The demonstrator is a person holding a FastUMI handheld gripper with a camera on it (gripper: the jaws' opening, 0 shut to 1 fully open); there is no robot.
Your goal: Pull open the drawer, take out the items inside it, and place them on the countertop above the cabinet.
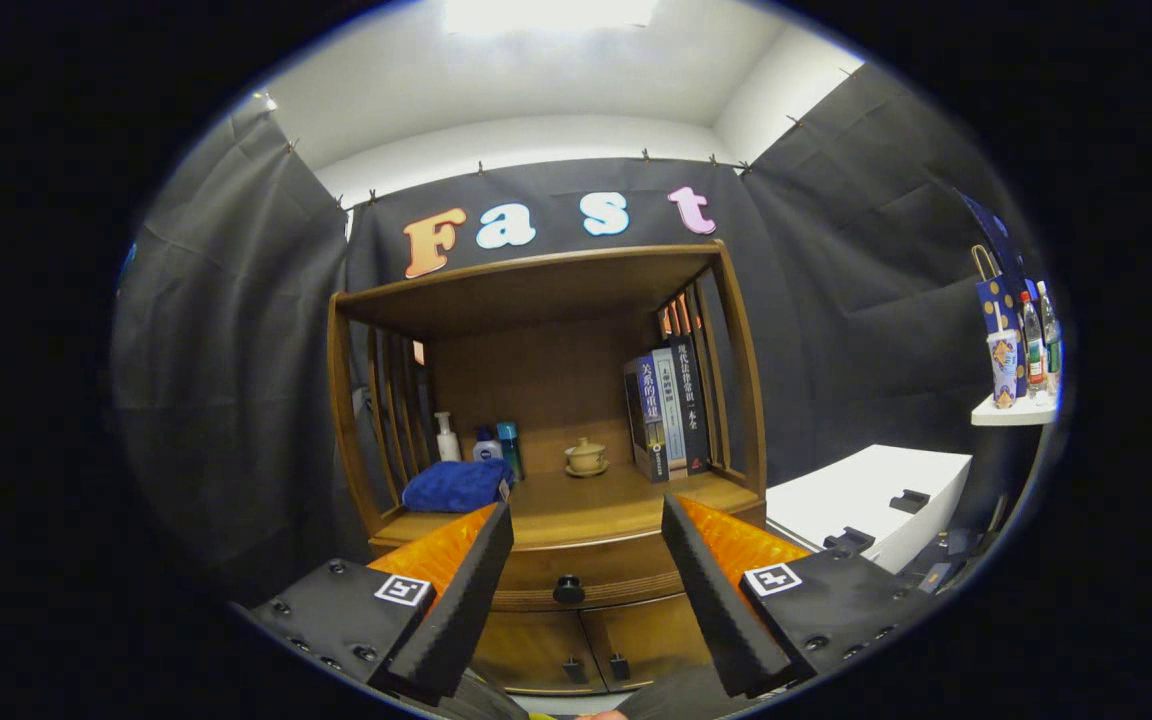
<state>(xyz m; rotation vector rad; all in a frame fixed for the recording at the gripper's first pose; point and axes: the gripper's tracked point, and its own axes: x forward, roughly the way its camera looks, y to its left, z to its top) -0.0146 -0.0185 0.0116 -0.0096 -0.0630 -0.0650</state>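
gripper (586, 525) wide open, nothing held, fingers in lower centre of frame aimed at the wooden cabinet (748, 400). drawer (591, 570) closed at lower centre, its dark knob (568, 589) between the fingers, beyond the tips. countertop (576, 505) above it carries blue cloth (456, 485), bottles (481, 440), teapot (586, 457), books (668, 405)

Blue cloth (456, 485), bottles (481, 440), teapot (586, 457), books (669, 405).
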